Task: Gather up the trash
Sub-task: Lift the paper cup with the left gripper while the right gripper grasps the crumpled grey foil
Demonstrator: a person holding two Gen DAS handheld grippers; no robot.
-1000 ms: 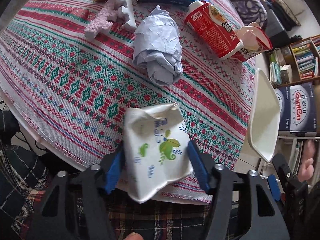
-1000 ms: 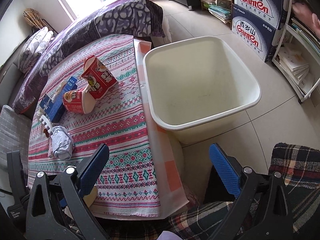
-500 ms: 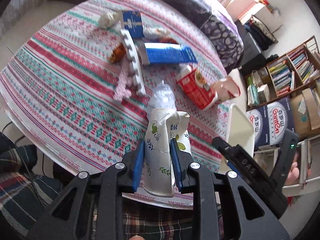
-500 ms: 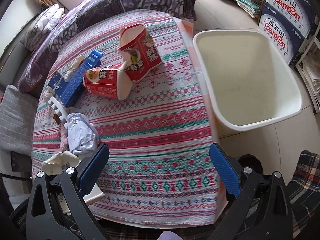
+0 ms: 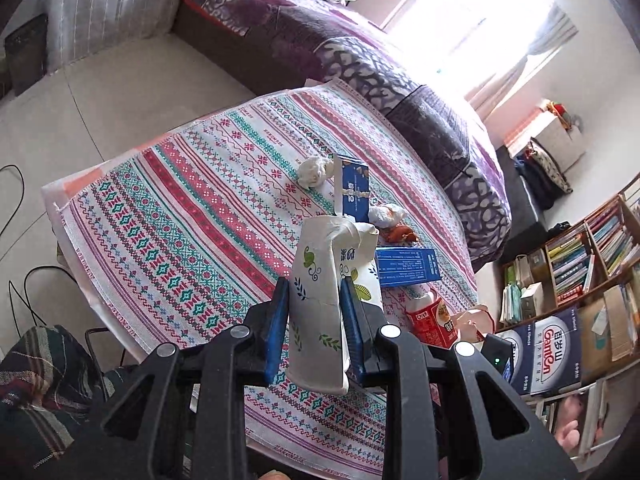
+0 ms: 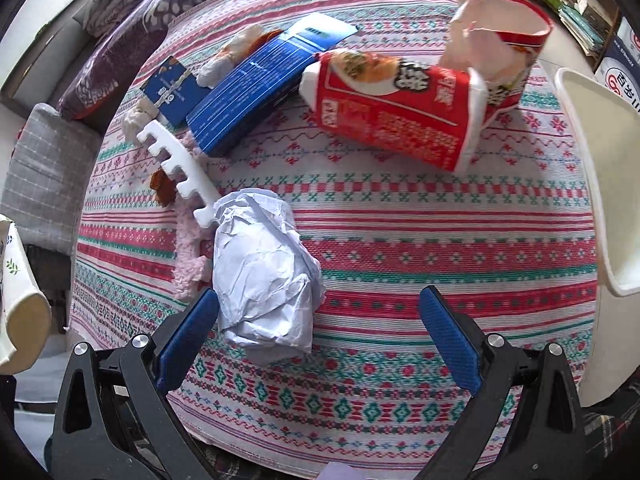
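Paper cup pinched and lifted, paper wad waiting below.
The left gripper (image 5: pixel 314 312) had its jaws clamped on the crushed paper cup (image 5: pixel 324 280) above the tabletop (image 5: pixel 180 216); the right gripper (image 6: pixel 318 334) hung with jaws spread around the crumpled paper wad (image 6: pixel 264 276).
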